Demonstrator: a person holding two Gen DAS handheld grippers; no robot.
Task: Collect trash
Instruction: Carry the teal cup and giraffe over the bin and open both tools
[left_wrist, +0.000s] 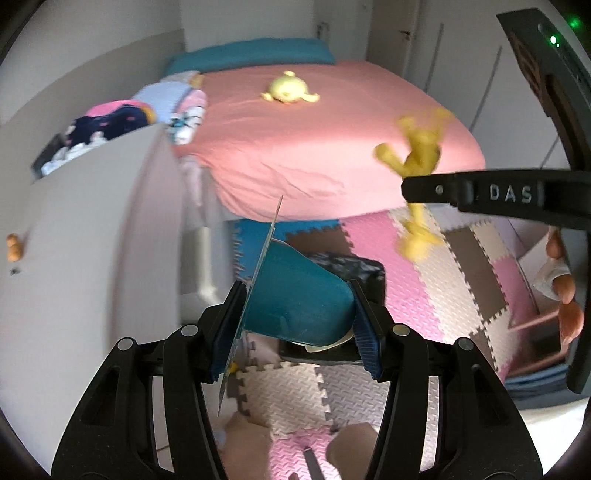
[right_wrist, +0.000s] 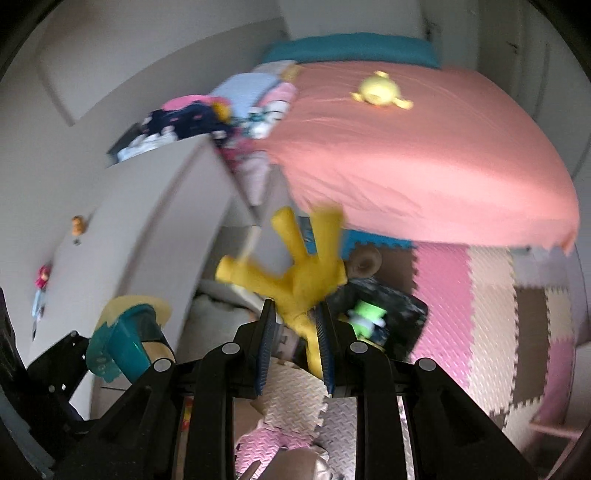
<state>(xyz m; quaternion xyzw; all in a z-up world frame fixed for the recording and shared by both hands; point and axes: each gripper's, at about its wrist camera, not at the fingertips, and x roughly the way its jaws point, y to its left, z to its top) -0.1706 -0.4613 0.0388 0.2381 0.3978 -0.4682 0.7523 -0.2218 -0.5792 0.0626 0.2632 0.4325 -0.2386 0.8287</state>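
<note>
My left gripper (left_wrist: 295, 328) is shut on a teal plastic cup (left_wrist: 299, 299) with a flat lid or card edge against the left finger. It also shows in the right wrist view (right_wrist: 125, 343). My right gripper (right_wrist: 295, 347) is shut on a yellow plush toy (right_wrist: 299, 280), limbs splayed upward and blurred. The toy shows in the left wrist view (left_wrist: 417, 162) behind the right gripper's body (left_wrist: 509, 195). Both grippers hang above a dark bin (right_wrist: 402, 314) on the floor that holds a green toy (right_wrist: 367, 315).
A bed with a pink sheet (left_wrist: 314, 147) fills the back, with a pale yellow plush (left_wrist: 288, 88) on it. A white cabinet (left_wrist: 92, 229) stands left, clothes piled on top. Foam puzzle mats (right_wrist: 480, 314) cover the floor. A brown teddy (right_wrist: 364, 260) lies by the bin.
</note>
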